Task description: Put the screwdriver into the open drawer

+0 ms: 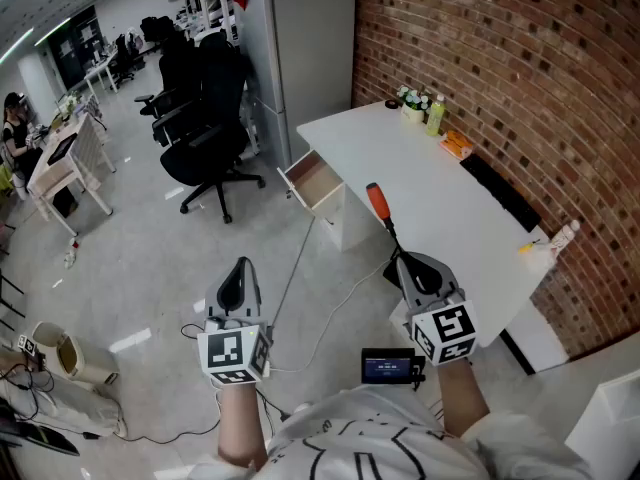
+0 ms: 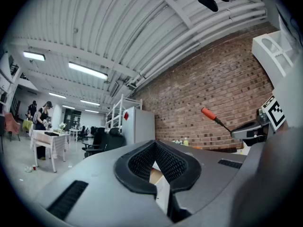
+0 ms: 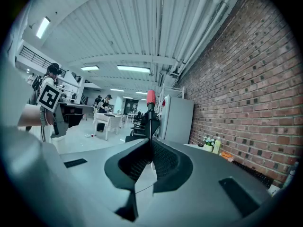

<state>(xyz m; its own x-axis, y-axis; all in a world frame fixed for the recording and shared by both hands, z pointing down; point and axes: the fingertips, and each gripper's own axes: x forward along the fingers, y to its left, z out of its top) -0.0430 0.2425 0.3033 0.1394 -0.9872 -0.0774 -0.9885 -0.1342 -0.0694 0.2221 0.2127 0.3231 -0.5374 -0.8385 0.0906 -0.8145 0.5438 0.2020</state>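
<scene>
The screwdriver has an orange handle (image 1: 377,200) and a thin dark shaft. My right gripper (image 1: 400,258) is shut on the shaft, and the handle points away from me over the near edge of the white table (image 1: 430,183). In the right gripper view the screwdriver (image 3: 150,98) stands straight up from the right gripper (image 3: 150,141). The open drawer (image 1: 312,181) sticks out from the table's left side, beyond the handle. My left gripper (image 1: 240,265) hangs over the floor, shut and holding nothing. The left gripper (image 2: 154,144) looks toward the screwdriver (image 2: 209,113).
Black office chairs (image 1: 205,118) and a tall grey cabinet (image 1: 300,48) stand beyond the drawer. Bottles and a small plant (image 1: 422,108) sit at the table's far end by the brick wall (image 1: 520,78). A cable (image 1: 300,268) trails over the floor. A person (image 1: 15,118) sits far left.
</scene>
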